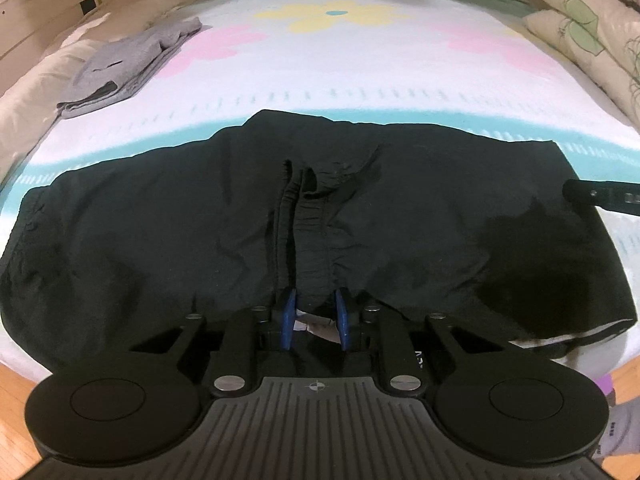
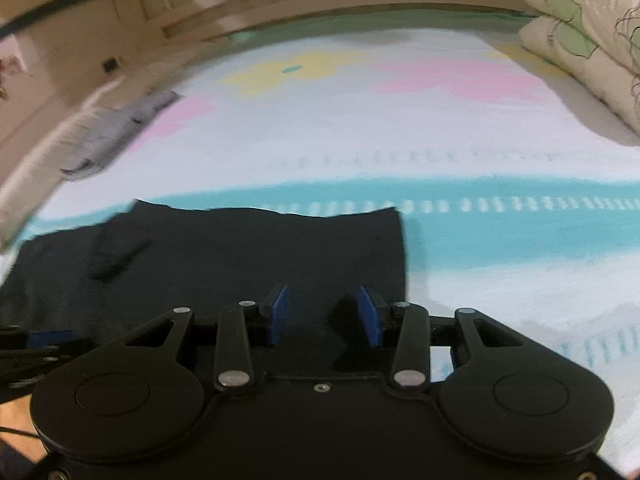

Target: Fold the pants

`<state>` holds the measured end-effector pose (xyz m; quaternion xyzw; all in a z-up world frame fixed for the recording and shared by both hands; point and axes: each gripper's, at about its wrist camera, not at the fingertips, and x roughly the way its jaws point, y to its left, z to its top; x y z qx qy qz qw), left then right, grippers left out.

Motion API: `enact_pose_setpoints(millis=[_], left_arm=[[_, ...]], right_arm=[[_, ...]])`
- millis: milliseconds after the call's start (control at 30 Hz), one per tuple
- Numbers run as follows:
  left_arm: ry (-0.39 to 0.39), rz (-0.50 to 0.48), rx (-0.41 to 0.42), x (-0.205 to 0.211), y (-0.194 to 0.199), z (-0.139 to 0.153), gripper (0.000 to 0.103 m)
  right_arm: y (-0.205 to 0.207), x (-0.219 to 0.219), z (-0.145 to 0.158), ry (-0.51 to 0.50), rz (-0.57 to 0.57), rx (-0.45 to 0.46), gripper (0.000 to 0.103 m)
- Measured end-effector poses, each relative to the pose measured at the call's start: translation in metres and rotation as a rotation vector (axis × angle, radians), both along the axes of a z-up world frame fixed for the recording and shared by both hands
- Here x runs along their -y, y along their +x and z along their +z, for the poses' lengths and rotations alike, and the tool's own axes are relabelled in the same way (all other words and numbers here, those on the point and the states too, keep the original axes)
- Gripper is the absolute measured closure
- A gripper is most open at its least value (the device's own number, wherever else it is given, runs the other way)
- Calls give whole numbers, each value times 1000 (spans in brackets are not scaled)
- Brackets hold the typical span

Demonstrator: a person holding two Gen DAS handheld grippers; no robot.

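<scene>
Black pants (image 1: 200, 232) lie folded across the near part of the bed, with the elastic waistband (image 1: 312, 220) bunched in the middle. My left gripper (image 1: 316, 312) has its blue pads on either side of the waistband's near edge, and a white label shows between them. My right gripper (image 2: 323, 312) is open and empty just above the right end of the pants (image 2: 240, 256). Its arm shows in the left wrist view (image 1: 600, 196) at the right. The right wrist view is blurred.
The bed has a white sheet (image 1: 360, 72) with flowers and a teal band. Folded grey clothes (image 1: 120, 68) lie at the back left. Pillows (image 1: 588, 28) are stacked at the back right. Wooden floor (image 1: 16, 400) shows below the bed's near edge.
</scene>
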<state>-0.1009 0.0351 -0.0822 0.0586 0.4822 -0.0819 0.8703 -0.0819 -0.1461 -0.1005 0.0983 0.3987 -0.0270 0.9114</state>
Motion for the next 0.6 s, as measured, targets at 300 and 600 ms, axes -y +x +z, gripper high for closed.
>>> enact_pose_setpoints(millis=[300,600], left_arm=[[2,1,-15,0,3,-3,82],[-69,19,-16,-15,2,4,78]], right_arm=[[20,7,-17,-63,-87,-114,65],[27,-56,24,103,175,37,65]])
